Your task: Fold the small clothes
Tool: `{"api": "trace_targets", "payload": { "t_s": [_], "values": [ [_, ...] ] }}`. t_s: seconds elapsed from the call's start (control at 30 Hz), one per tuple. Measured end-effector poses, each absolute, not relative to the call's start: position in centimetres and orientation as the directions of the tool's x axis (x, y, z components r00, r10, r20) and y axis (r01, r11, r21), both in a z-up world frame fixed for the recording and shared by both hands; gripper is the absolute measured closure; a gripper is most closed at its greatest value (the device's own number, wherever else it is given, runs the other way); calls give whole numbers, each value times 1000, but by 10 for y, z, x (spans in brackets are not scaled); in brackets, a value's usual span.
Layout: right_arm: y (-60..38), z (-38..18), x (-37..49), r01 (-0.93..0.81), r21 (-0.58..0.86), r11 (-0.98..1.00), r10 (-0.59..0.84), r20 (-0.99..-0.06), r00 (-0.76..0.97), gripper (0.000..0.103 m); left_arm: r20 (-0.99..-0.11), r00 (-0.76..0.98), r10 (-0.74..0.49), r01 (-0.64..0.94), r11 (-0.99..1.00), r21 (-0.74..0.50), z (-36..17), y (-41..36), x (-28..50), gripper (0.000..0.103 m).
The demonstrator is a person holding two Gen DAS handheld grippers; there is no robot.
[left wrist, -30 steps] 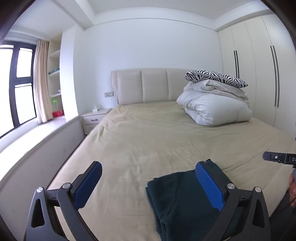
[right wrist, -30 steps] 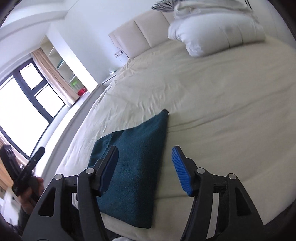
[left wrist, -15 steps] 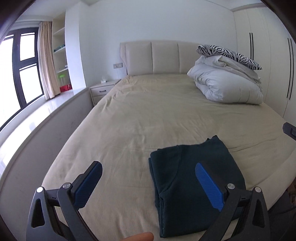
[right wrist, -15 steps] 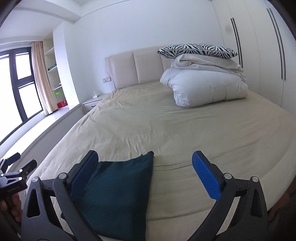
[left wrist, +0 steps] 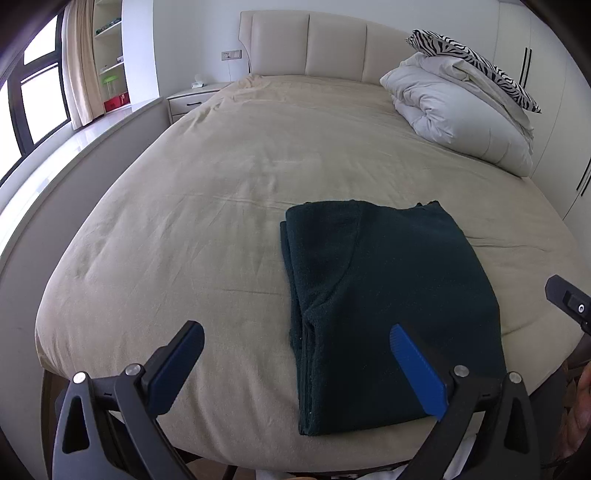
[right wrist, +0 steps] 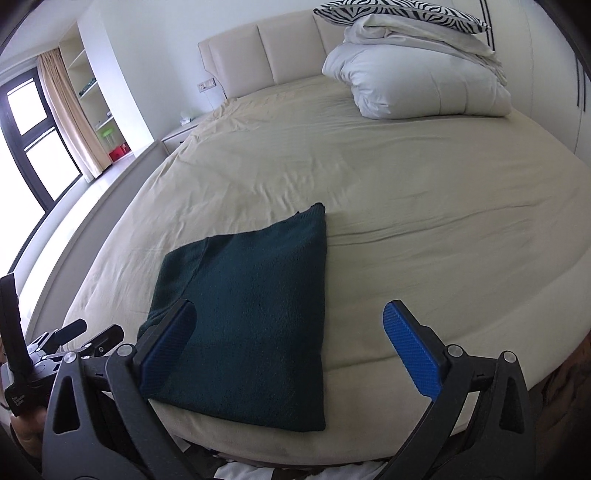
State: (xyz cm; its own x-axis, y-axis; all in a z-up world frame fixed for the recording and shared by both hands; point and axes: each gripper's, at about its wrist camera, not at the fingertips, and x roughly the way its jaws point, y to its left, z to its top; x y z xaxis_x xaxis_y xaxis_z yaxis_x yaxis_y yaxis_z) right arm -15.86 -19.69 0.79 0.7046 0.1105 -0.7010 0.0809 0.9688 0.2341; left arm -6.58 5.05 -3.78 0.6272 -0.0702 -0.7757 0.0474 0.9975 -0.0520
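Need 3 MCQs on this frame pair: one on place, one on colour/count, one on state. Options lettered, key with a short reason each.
1. Where does the folded dark green fleece garment lie?
A. near the foot edge of the beige bed sheet
B. on the nightstand
C. on top of the white folded duvet

2. What pattern has the pillow atop the duvet?
A. plain red
B. black and white zebra stripes
C. blue dots

3. How does the right gripper stand?
A. shut on the garment
B. shut on nothing
C. open, holding nothing

Key: 1 A, the garment sits by the bed's near edge. 2 B, stripes show in both views. 3 C, its blue pads stand wide apart above the cloth.
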Motion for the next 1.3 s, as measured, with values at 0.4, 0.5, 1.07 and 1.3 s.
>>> {"api": "trace_targets", "payload": {
  "t_s": [0.4,0.5,1.07,1.3],
  "values": [
    [-162,-34,-156,41,137,990,80,-770,633,0,-790,612,-41,24,999,-33,-51,58,-66,0],
    [-164,-39,-155,49,137,989,77,-779,623,0,-794,607,-38,22,999,-31,-53,59,-64,0],
    [-168,-46,-153,54,148,988,87,-797,597,0,-798,602,-35,18,999,-31,-56,59,-64,0],
    [-166,-45,-153,48,149,988,92,-798,595,0,-798,602,-36,19,999,-31,-56,59,-63,0]
  ]
}}
